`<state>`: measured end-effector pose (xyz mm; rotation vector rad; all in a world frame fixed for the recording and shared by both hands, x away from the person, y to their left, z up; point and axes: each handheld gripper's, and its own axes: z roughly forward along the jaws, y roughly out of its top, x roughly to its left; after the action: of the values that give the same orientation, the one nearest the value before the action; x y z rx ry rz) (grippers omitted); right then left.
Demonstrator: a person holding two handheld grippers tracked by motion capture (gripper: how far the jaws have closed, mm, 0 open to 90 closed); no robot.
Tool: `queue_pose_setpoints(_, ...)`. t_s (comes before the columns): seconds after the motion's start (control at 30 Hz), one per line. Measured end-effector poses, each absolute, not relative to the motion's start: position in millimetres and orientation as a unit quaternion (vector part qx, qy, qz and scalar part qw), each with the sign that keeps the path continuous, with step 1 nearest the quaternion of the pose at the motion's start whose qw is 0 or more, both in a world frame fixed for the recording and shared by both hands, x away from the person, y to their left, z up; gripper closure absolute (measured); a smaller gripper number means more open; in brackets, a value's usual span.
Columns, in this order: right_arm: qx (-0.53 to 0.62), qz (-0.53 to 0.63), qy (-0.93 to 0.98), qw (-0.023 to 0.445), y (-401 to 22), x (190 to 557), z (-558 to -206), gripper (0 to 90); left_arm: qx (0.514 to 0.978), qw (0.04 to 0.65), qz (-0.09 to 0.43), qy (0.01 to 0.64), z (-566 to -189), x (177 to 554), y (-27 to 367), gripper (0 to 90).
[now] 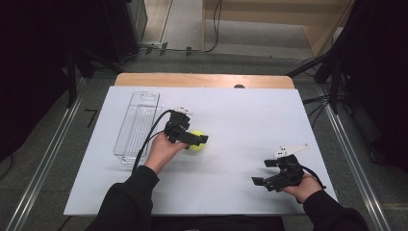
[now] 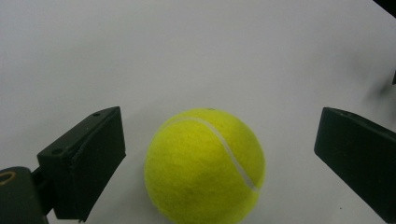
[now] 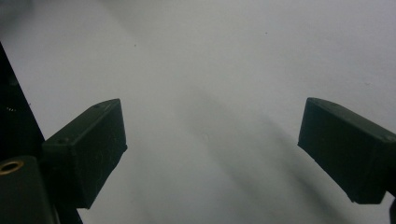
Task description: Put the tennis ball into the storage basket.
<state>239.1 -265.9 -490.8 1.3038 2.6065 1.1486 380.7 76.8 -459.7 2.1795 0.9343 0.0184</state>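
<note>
- Clear plastic tray (image 1: 138, 124) lies on the white bench (image 1: 240, 115), nothing visible inside.
- Left claw (image 2: 219, 149) spread wide around a tennis ball (image 2: 205, 165), not touching.
- Right claw (image 3: 212, 149) spread wide, holding nothing.

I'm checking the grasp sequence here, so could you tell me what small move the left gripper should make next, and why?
Probably shut the left gripper on the tennis ball: the ball sits on the table between its open jaws, with gaps on both sides.
</note>
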Motion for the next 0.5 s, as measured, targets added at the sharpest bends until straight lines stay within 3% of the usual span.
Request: queue_pose_setpoints(0.5, 0.414, 0.367, 0.833, 0.005, -265.8, 238.9, -490.8, 5.9, 0.862, 0.357, -0.006, 0.361, -478.7, 378.8, 72.3, 2.6)
